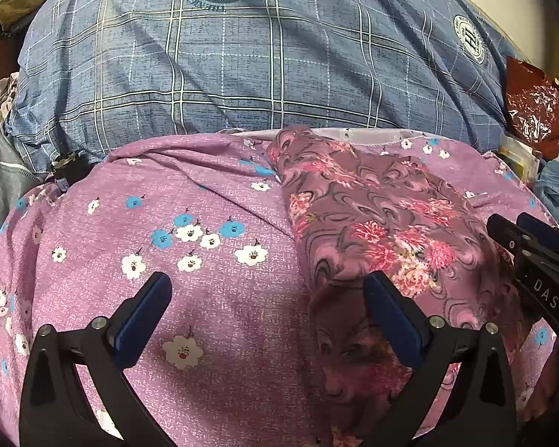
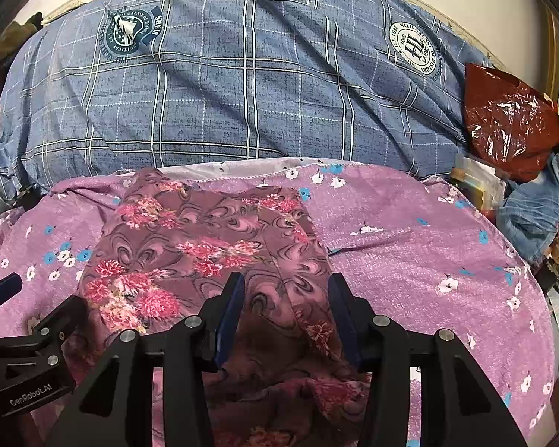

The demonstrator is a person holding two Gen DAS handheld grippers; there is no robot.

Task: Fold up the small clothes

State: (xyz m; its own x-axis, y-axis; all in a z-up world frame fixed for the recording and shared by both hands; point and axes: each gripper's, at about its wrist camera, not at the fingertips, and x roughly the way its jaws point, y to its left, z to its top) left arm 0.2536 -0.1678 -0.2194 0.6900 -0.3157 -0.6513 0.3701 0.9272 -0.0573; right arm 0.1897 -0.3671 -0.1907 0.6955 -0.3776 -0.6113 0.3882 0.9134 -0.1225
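Note:
A small mauve garment with pink flowers and swirls (image 1: 384, 223) (image 2: 205, 246) lies partly folded on a purple flowered sheet (image 1: 190, 201) (image 2: 410, 253). My left gripper (image 1: 266, 294) is wide open above the sheet, its right finger at the garment's left edge. My right gripper (image 2: 285, 294) is open over the garment's near part, a fold of cloth lying between its fingers but not pinched. The right gripper also shows at the right edge of the left wrist view (image 1: 533, 249), and the left gripper at the left edge of the right wrist view (image 2: 18, 320).
A big blue plaid quilt (image 1: 242, 67) (image 2: 242, 85) is piled behind the sheet. A red plastic bag (image 1: 536, 108) (image 2: 510, 119) and blue denim (image 2: 533, 208) lie at the right. Dark clothes (image 1: 22, 3) sit at the far left.

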